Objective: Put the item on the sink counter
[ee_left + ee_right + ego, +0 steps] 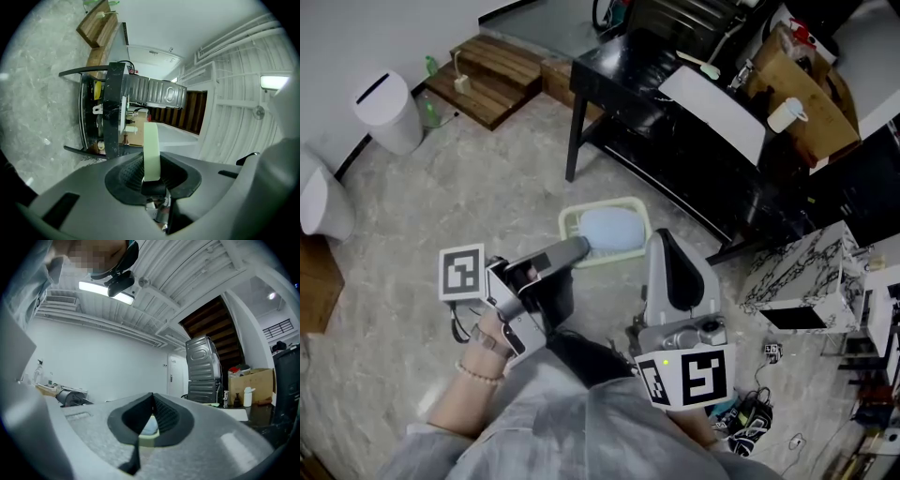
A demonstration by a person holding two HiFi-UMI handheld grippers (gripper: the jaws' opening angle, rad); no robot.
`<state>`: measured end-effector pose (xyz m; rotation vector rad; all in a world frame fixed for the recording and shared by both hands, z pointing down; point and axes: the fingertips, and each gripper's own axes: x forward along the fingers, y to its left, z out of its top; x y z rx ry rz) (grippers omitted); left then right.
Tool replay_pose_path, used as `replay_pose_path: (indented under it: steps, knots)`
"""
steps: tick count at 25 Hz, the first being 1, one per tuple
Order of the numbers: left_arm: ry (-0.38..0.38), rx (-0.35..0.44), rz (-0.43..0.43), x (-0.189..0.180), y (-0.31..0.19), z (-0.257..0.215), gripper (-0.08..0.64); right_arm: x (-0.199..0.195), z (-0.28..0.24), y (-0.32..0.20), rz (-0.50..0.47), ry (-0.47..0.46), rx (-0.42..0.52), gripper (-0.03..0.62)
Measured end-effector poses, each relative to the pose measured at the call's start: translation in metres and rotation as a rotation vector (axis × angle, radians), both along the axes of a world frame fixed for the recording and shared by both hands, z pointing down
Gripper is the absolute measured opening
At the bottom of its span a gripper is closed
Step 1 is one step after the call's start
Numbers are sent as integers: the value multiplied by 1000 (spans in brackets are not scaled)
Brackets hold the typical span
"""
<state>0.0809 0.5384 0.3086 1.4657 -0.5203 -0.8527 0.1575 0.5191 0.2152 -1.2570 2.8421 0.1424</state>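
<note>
The pale green tray [569,228], with a bluish thing [609,230] lying in it, hangs over the floor just ahead of the person, near the close leg of the black tabletop [619,77]. The left claw [577,249] is pinching its near rim. The right claw [664,240] is pressed together on nothing, just to the right of the tray. By my reckoning this is the carrying step, with the tray lifted and not yet set down.

I cannot pick out a sink in any view, so the next move calls for finding that counter and keeping the tray level on a one-sided grip.

The black tabletop stands far and right, carrying a white board [712,111], a cardboard box [797,94] and a white cup [786,114]. A marbled white unit [802,272] crowds the right side. Wooden steps [492,75] and a white bin [387,111] sit far left, well apart from the tray.
</note>
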Motion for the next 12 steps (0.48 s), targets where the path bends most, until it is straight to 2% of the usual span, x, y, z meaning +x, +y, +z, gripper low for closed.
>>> replay_pose_path:
  steps: [12]
  knots:
    - [22,-5,16,17,-4,-1,81,17,2,-3,26,16,0,-2]
